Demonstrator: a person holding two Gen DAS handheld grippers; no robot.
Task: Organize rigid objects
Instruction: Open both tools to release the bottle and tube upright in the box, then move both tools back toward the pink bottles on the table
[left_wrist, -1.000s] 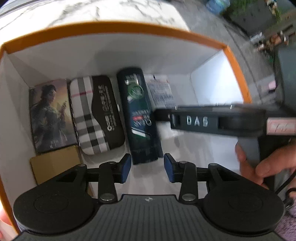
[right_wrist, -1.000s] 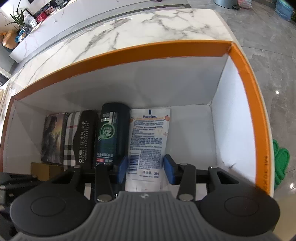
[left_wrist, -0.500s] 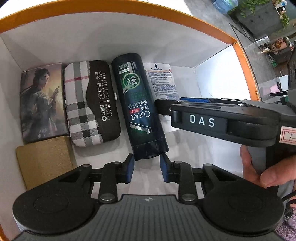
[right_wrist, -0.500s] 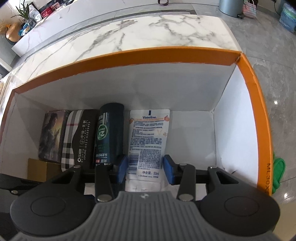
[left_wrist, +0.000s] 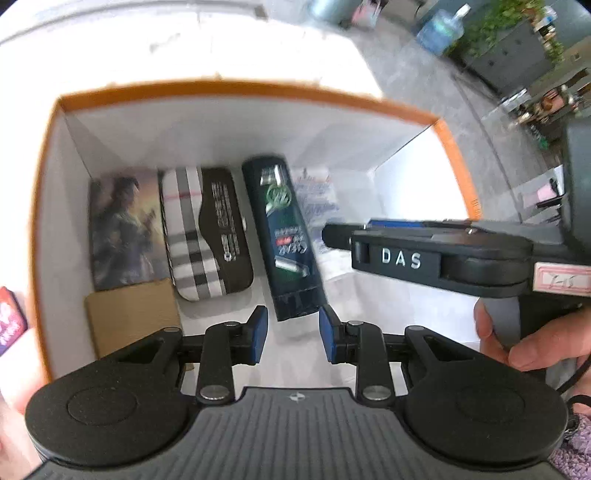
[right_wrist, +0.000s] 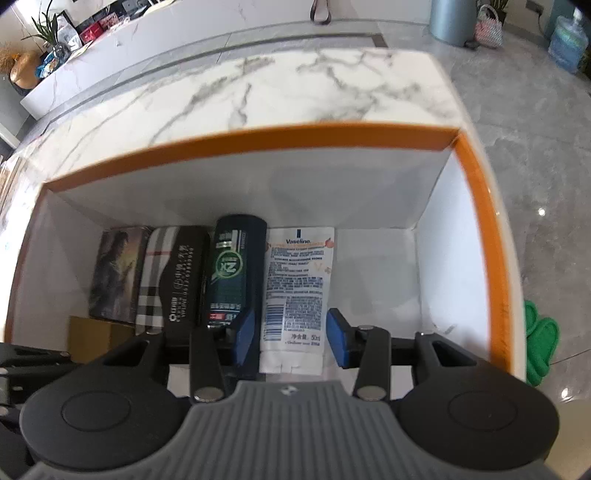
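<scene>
Now both claws hang apart and empty over the box; right gripper straddles the tube, at three o'clock of the bottle. Withdraw straight, touching nothing; left gripper likewise.

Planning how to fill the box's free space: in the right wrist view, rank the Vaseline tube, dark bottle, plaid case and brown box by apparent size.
1. Vaseline tube and dark bottle: look alike, unranked.
2. Plaid case: slightly smaller, its near end hidden behind the gripper.
3. Brown box: smallest, but partly hidden, so unsure.
</scene>
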